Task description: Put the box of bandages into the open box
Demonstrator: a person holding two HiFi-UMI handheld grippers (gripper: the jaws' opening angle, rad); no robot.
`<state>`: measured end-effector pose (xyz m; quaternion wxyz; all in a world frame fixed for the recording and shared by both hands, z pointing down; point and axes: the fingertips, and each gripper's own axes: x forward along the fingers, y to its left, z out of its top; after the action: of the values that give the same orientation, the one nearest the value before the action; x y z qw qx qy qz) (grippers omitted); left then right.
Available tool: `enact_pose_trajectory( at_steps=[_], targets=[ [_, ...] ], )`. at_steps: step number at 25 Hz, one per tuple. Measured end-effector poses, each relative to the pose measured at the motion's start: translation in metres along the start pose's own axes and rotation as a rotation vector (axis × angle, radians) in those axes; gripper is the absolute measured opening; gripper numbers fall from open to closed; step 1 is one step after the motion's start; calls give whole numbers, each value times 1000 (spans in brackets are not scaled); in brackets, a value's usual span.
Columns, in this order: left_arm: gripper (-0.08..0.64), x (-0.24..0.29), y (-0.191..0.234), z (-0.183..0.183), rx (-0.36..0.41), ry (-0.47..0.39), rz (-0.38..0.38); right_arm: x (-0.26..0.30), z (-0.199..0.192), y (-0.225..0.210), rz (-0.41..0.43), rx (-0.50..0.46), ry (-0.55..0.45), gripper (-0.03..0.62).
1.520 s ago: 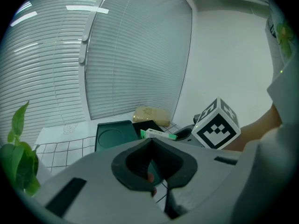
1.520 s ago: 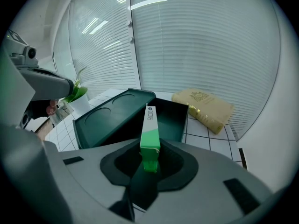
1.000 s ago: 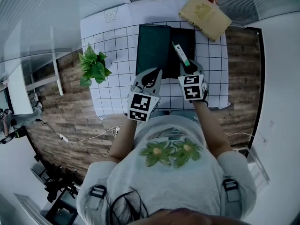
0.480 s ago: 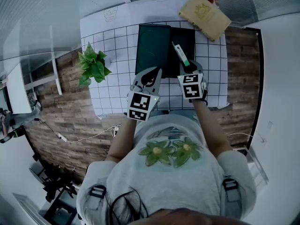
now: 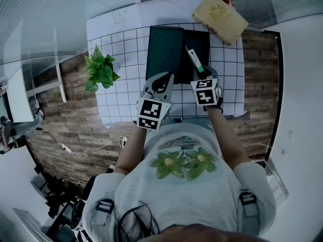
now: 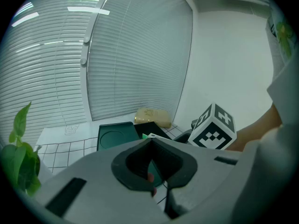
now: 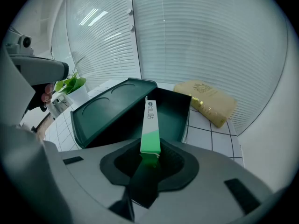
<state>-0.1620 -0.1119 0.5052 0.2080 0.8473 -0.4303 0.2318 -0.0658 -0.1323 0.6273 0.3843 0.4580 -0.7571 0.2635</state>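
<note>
Head view: The open box (image 5: 202,38) lies on the gridded white surface (image 5: 121,59), with its dark green lid (image 5: 164,52) folded out flat on its left side. The right tool (image 5: 202,72) sits at the near edge of the open box and grips the box of bandages (image 5: 194,58), a slim white and green carton that slants out over the box's dark interior. The left tool (image 5: 161,80) hangs just short of the lid's near edge. A tan packet (image 5: 220,15) lies beyond the far right corner of the open box. A potted plant (image 5: 101,69) stands well to its left.

Left gripper view: The jaws meet at their tips with nothing between them. The lid is ahead of them, and the right tool's marker cube is to the right.

Right gripper view: The jaws are closed on the green lower end of the box of bandages (image 7: 150,125). Its white end points up and forward over the open box's interior. Whether it touches the box floor cannot be made out.

Assessment: Pickup and carry appear complete. Lowering the carton into the open box and letting go are not yet done.
</note>
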Motion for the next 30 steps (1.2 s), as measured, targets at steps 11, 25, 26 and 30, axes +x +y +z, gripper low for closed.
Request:
enact_pose_trajectory(
  at_steps=[11, 25, 26, 30],
  targets=[
    [8, -2, 0, 0, 7, -2, -5, 1, -6, 4, 4, -30, 37, 104],
    [8, -4, -3, -1, 17, -1, -15, -3, -5, 8, 19, -44, 26, 138],
    [7, -4, -3, -1, 18, -2, -16, -5, -3, 7, 19, -43, 15, 140],
    [7, -5, -7, 2, 18, -7, -21, -16, 7, 6, 12, -32, -32, 140]
  ],
)
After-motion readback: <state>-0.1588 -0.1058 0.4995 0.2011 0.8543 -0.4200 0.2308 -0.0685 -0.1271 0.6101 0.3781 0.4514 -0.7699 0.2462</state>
